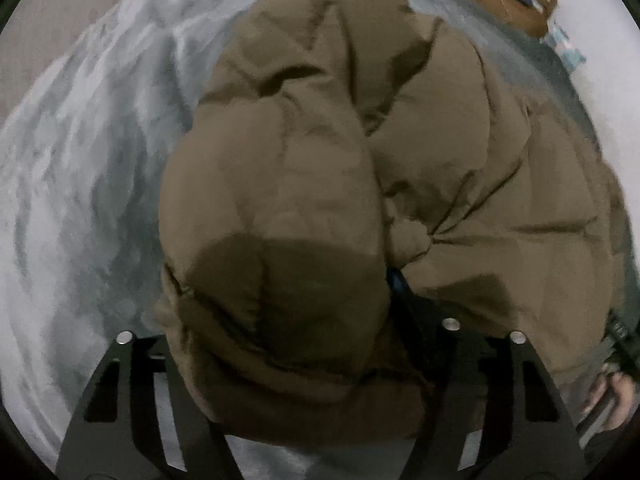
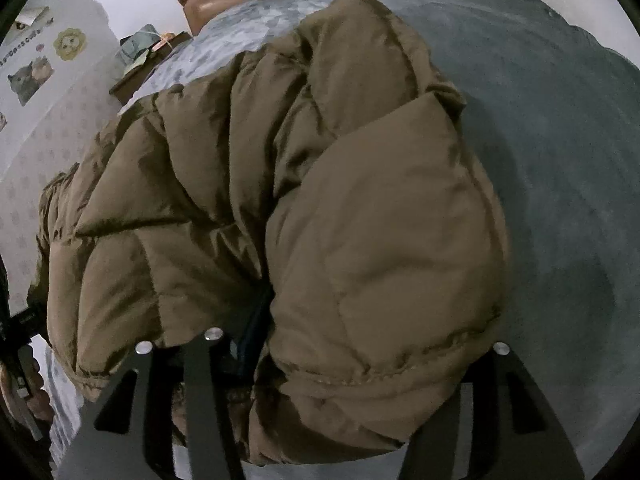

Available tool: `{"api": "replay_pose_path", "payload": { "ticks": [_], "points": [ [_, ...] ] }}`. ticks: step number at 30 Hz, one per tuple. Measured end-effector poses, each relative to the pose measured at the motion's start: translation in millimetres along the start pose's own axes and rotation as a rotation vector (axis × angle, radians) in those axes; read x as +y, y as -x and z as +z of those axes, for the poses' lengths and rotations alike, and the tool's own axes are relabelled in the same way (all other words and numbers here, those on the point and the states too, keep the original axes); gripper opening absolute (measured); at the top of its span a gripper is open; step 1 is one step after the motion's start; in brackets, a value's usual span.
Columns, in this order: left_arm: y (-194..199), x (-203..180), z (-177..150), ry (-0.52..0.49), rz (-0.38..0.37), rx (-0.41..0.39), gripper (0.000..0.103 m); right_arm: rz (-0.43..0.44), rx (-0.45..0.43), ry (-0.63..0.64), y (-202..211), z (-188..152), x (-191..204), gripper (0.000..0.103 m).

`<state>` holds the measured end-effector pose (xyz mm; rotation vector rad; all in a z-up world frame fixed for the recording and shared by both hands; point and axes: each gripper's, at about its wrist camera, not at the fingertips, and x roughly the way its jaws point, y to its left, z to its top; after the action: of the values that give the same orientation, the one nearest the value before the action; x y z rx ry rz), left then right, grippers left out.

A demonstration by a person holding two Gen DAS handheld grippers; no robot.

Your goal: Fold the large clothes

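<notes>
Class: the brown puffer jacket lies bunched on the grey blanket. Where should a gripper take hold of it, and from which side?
Probably the stitched hem edge of the jacket, approached from the near side, from above. The hem is thin and flat, so the fingers can close over it; the puffed panels are too bulky and slippery. The blanket beneath gives way.

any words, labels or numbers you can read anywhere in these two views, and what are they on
None can be read for certain.
Wall stickers: a short row of characters above the animal pictures, too small and blurred to read.
Black handle of the other tool: small pale marks, too blurred to read.
Brown puffer jacket: no label or brand showing.
Grey blanket: no text.
</notes>
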<state>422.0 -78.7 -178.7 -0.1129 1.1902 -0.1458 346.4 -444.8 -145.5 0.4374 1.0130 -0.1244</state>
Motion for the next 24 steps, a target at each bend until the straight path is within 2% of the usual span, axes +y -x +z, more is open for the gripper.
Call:
{"api": "replay_pose_path", "payload": {
  "ticks": [3,4,7,11,18,24],
  "points": [
    [1.7,-14.4,6.5,-0.034,0.044,0.003,0.057,-0.021,-0.006,0.027,1.7,0.4,3.3,0.050],
    [2.5,-21.3,9.6,-0.049,0.060,0.001,0.053,-0.034,-0.012,0.044,2.5,-0.1,6.8,0.046],
    [1.9,-35.3,12.0,-0.087,0.097,-0.001,0.050,-0.077,-0.023,0.069,7.1,-2.0,15.7,0.040],
    [0.4,-63.2,19.1,-0.097,0.122,-0.004,0.048,-0.177,-0.040,0.158,8.5,-5.1,38.1,0.035],
    [12.2,-86.3,14.2,-0.127,0.189,-0.033,0.037,-0.223,-0.098,0.239,27.4,-10.2,52.1,0.025],
    [28.7,-87.9,-2.2,-0.142,0.198,-0.049,0.027,-0.258,-0.191,0.324,56.0,-9.1,70.2,0.018]
  ]
}}
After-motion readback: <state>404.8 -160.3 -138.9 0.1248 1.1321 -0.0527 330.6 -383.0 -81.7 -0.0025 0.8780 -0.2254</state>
